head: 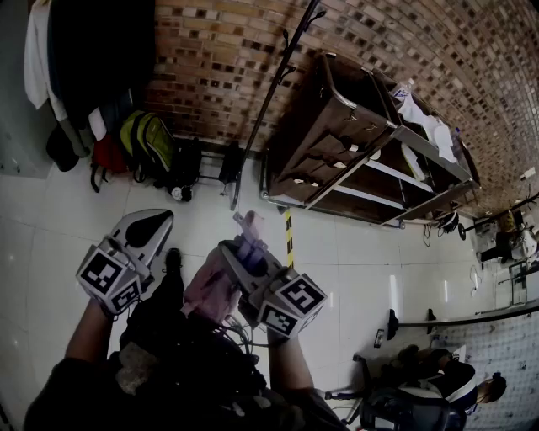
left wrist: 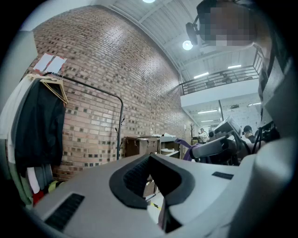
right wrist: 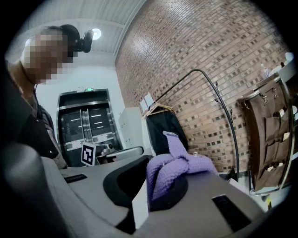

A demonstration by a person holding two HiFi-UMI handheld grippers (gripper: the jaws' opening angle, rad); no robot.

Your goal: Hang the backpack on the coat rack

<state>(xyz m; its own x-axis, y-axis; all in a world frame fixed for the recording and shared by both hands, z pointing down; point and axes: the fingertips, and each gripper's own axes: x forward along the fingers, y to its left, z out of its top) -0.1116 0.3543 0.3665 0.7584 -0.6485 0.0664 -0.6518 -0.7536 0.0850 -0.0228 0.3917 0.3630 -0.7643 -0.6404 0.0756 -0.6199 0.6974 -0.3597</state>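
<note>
In the head view my right gripper (head: 246, 237) is shut on the purple top strap (head: 249, 227) of a pink backpack (head: 210, 290), which hangs below it in front of my body. The right gripper view shows the knitted strap (right wrist: 179, 162) bunched between the pads of that gripper (right wrist: 156, 174). My left gripper (head: 156, 220) is level to the left of the backpack, its jaws together with nothing in them (left wrist: 150, 158). The black coat rack (head: 268, 105) stands by the brick wall ahead, with hooks at its top (head: 313, 13), apart from both grippers.
A brown cabinet on wheels (head: 337, 135) stands right of the coat rack. A garment rail with dark clothes (head: 76, 59) and several bags on the floor (head: 147, 143) are to the left. A person (head: 438, 387) is low at the right on the white tiled floor.
</note>
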